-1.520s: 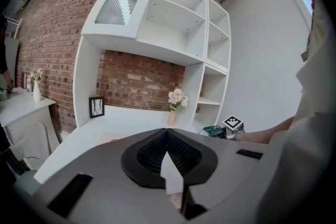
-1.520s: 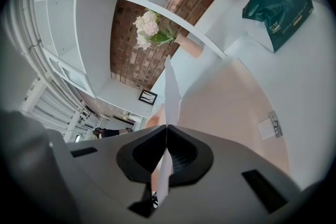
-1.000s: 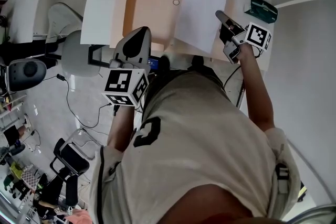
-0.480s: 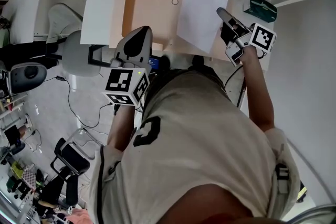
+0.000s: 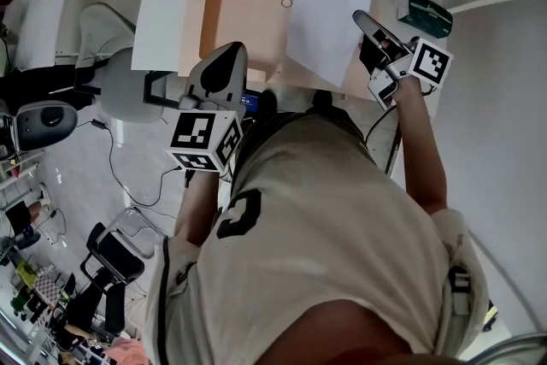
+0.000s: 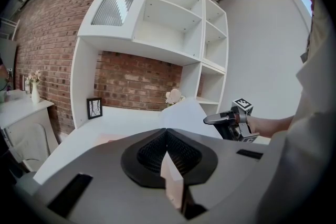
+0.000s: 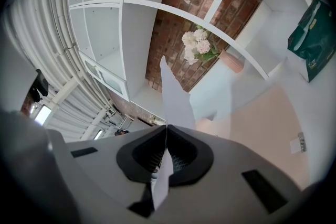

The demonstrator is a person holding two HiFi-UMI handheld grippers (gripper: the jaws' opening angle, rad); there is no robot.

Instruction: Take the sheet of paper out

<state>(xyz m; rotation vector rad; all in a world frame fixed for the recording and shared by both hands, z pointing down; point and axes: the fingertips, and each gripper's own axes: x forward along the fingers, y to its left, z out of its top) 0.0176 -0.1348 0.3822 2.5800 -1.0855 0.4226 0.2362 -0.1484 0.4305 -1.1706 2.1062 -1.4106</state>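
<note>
hold right claw (image 5: 360,18) clenched on an edge of the thin white paper sheet (image 5: 329,4), raised over the flat tan envelope (image 5: 248,17) on the white worktop (image 5: 169,4); pin that envelope with the clamped left claw (image 5: 227,54); lift steadily.

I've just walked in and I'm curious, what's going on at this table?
A person at a white table has a gripper in each hand. The left gripper is shut on the near edge of a tan envelope lying flat. The right gripper is shut on a white sheet of paper, held up over the envelope's right end. Whether the sheet is fully out, I can't tell.
</note>
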